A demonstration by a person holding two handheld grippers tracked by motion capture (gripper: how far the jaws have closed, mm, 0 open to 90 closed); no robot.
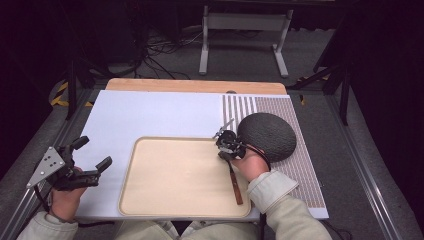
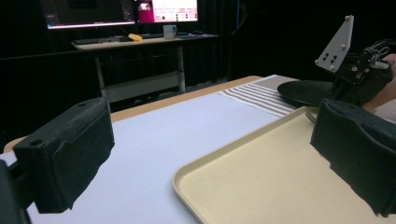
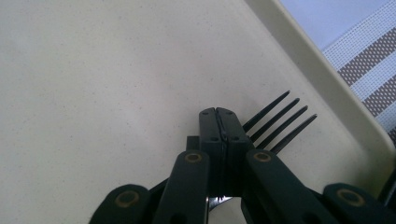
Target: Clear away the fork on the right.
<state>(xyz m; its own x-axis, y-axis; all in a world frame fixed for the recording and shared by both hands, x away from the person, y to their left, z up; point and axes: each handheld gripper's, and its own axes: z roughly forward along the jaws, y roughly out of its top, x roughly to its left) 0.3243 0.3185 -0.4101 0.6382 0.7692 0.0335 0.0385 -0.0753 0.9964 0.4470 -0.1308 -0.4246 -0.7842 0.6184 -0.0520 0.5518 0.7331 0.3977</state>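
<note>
1. High view: right gripper [image 1: 229, 145], jaws clenched on a fork [image 1: 232, 175] over the tray's [image 1: 150, 200] right side.
2. Fork looks light, stiff, slippery; grip the neck, near the tines [image 3: 280, 122].
3. Left gripper [image 1: 92, 160] hovers, jaws spread, holding nothing.

A dark round plate [image 1: 267, 136] rests on a striped placemat [image 1: 300, 165], beside white matting [image 1: 150, 115].
</note>
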